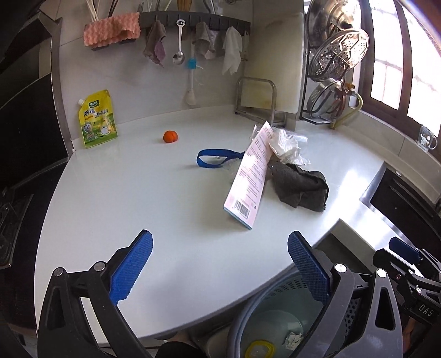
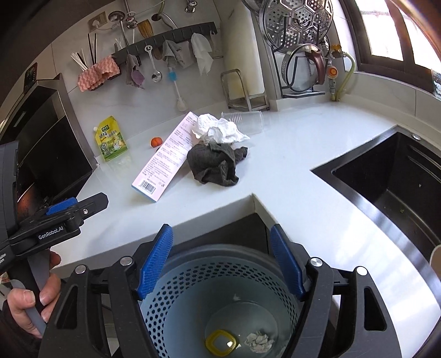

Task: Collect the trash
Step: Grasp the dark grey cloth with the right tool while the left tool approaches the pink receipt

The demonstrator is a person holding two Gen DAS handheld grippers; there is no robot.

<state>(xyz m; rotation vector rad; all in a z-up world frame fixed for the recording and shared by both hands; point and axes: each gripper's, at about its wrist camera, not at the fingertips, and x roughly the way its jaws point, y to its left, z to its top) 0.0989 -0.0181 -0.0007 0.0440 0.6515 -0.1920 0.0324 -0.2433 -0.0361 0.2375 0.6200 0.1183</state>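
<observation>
Both hand-held grippers, left [image 1: 220,264] and right [image 2: 220,261], hang open and empty above the perforated bin [image 2: 220,289], while crumpled paper [image 2: 220,129] waits mid-frame on the worktop [image 2: 289,176].

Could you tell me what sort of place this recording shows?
Most likely a home kitchen: a white countertop with a dark sink set into it, a wall rail of hanging cloths and a ladle, and steamer trays on a rack.
</observation>
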